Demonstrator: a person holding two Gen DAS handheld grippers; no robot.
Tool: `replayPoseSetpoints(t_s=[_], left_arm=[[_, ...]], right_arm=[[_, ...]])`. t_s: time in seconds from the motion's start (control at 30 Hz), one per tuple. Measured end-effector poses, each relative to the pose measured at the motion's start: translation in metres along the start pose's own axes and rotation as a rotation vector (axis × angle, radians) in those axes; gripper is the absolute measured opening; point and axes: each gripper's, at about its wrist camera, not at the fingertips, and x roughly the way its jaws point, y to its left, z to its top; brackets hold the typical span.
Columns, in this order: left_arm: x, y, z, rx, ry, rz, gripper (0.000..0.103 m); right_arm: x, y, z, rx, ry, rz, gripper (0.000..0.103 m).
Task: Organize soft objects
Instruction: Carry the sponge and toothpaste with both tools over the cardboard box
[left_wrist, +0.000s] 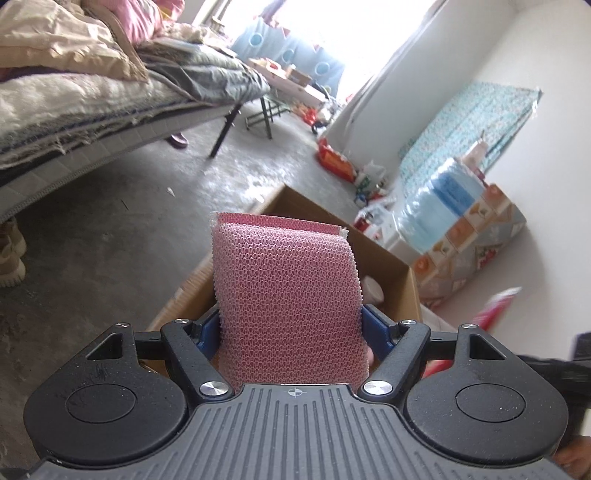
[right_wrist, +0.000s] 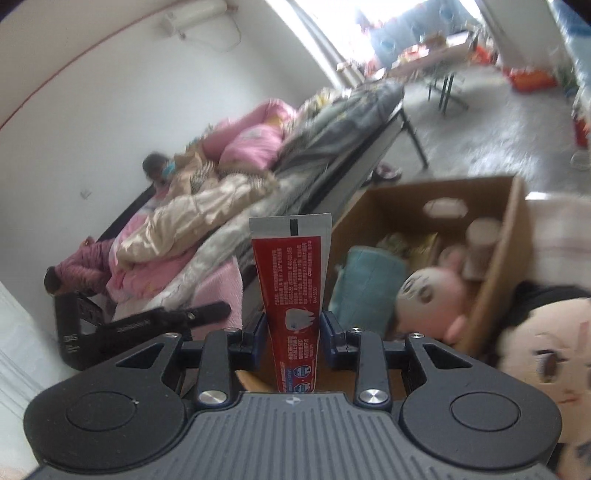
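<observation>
Left wrist: jaws clamped on pink sponge (left_wrist: 288, 299), cardboard box (left_wrist: 391, 266) mostly hidden; right's on toothpaste tube (right_wrist: 291, 295).

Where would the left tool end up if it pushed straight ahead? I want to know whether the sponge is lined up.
Probably in the cardboard box: the left tool, gripping the pink sponge, points into its opening, though depth is unclear.

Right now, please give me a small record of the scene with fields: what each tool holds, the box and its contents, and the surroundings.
left tool: shut on a pink mesh sponge, above the box
right tool: shut on a red toothpaste tube, crimped end pointing away
cardboard box: open on the floor
box contents: teal soft item, pale plush toy, others unclear
outside the box: black-haired plush doll
surroundings: bed with heaped bedding, grey floor
</observation>
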Motion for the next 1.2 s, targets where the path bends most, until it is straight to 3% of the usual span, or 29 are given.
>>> replayPoseSetpoints(t_s=[0.2, 0.33, 0.5, 0.67, 0.77, 0.83, 0.9, 1.07, 1.2], left_arm=[[-0.017, 0.015, 0.007, -0.022, -0.058, 0.009, 0.075], [-0.024, 0.026, 0.009, -0.041, -0.081, 0.01, 0.075], [-0.029, 0.041, 0.012, -0.064, -0.092, 0.014, 0.075], [-0.027, 0.046, 0.011, -0.079, -0.086, 0.02, 0.075], [-0.025, 0.047, 0.01, -0.086, -0.078, 0.02, 0.075], [-0.024, 0.046, 0.01, -0.085, -0.072, 0.02, 0.075], [-0.023, 0.044, 0.009, -0.079, -0.071, 0.024, 0.075], [-0.021, 0.035, 0.009, -0.061, -0.059, 0.019, 0.075], [-0.015, 0.02, 0.006, -0.024, -0.023, 0.005, 0.075]], right_arm=[[0.103, 0.003, 0.004, 0.061, 0.203, 0.006, 0.034], [0.152, 0.002, 0.004, 0.121, 0.292, 0.006, 0.034], [0.196, -0.005, 0.005, 0.226, 0.368, 0.017, 0.034], [0.225, -0.015, 0.003, 0.249, 0.457, -0.046, 0.035], [0.224, -0.017, 0.006, 0.264, 0.446, -0.046, 0.035], [0.216, -0.016, 0.01, 0.263, 0.424, -0.041, 0.048], [0.205, -0.014, 0.014, 0.242, 0.391, -0.045, 0.055], [0.167, -0.011, 0.022, 0.217, 0.306, -0.012, 0.055], [0.107, -0.007, 0.019, 0.163, 0.202, 0.0, 0.055]])
